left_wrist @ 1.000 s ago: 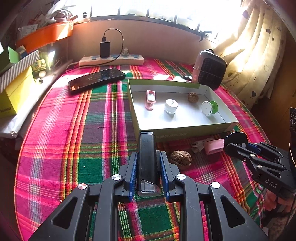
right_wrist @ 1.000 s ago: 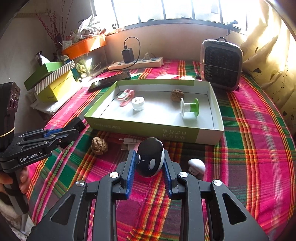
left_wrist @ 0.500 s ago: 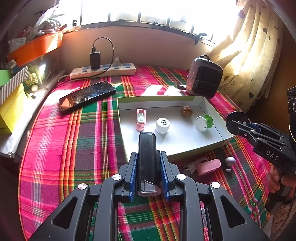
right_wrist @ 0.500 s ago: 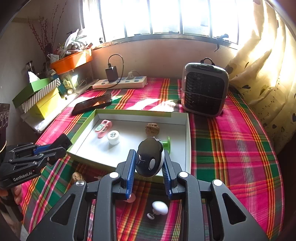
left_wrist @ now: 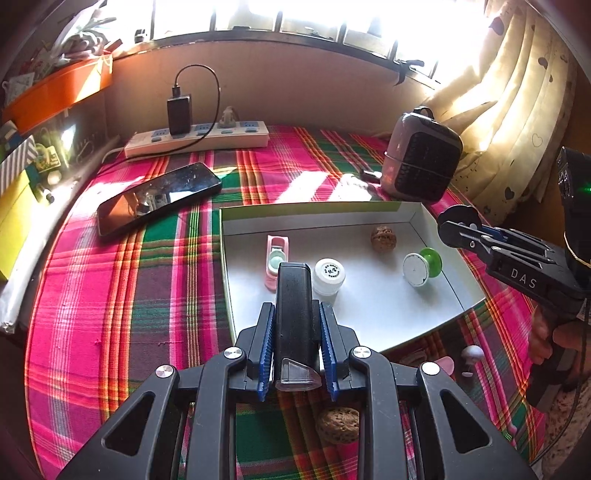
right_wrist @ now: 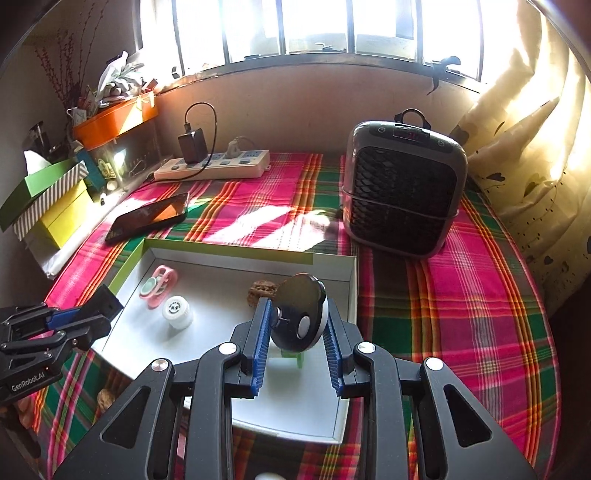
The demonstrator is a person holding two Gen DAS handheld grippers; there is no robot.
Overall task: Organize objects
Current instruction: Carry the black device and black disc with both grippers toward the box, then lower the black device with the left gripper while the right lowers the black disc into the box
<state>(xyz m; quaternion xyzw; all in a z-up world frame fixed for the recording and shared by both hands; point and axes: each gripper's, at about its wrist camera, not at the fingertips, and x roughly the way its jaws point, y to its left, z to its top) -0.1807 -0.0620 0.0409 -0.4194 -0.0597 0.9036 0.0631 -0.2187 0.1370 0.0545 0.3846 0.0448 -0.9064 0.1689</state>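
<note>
Backlit window (right_wrist: 317, 26) glare, fisheye edges, sharp

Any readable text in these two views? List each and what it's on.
"DAS": on the side of the right gripper, seen from the left wrist.
"GenRobot.AI": on the side of the left gripper, seen from the right wrist.
White cap: a ring of print on top, too small to read.
Heater: red display on top, blurred, unreadable.
Nothing else legible.

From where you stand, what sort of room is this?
Most likely a lived-in home room, beside a sunny window. A plaid tablecloth covers the table, a heart-print curtain hangs at the side, and a small heater, a power strip and a phone lie about.
</note>
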